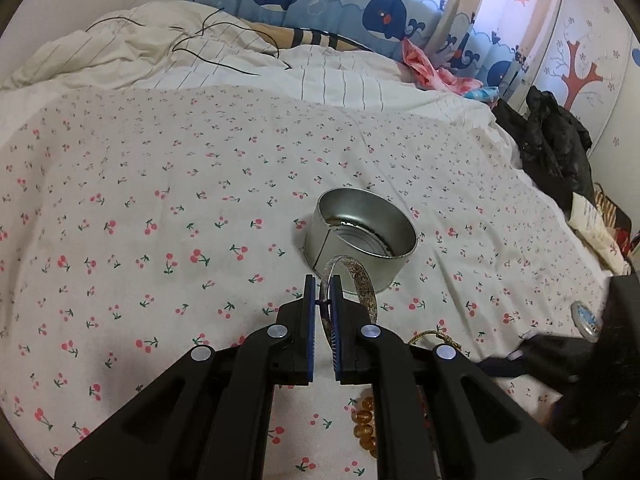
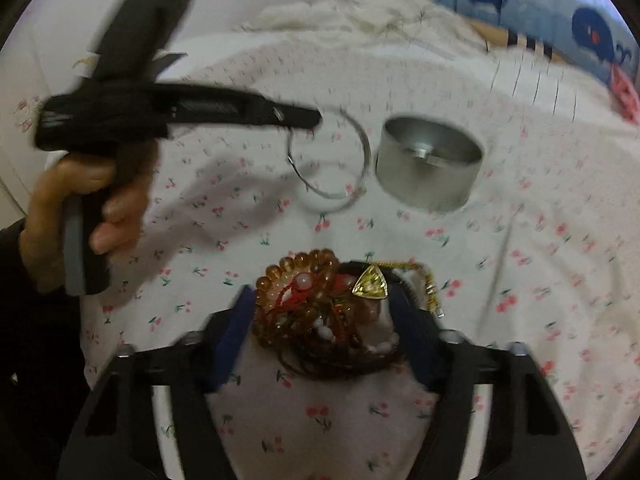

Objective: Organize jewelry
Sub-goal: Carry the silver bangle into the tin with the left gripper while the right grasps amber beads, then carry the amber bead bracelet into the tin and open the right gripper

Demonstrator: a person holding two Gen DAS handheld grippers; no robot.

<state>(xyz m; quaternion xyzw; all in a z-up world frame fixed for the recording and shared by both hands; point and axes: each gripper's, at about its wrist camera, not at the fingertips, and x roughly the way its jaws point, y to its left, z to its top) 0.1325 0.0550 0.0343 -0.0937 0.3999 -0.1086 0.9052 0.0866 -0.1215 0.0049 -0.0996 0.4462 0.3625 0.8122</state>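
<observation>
My left gripper [image 1: 323,286] is shut on a clear patterned bangle [image 1: 362,280] and holds it just short of a round metal tin [image 1: 360,232] on the cherry-print bedsheet. In the right wrist view the left gripper [image 2: 308,118] holds the bangle [image 2: 360,148] in the air left of the tin [image 2: 428,160]. My right gripper [image 2: 324,300] is open around a pile of jewelry [image 2: 316,308]: amber bead bracelets, red cord, white beads and a gold chain with a yellow triangular pendant [image 2: 370,284]. Amber beads [image 1: 364,424] show under the left gripper.
The bed carries a rumpled white striped duvet [image 1: 160,52] with a black cable at the back. Black clothing [image 1: 556,140] and a bag lie at the right edge. A whale-print curtain [image 1: 360,4] hangs behind.
</observation>
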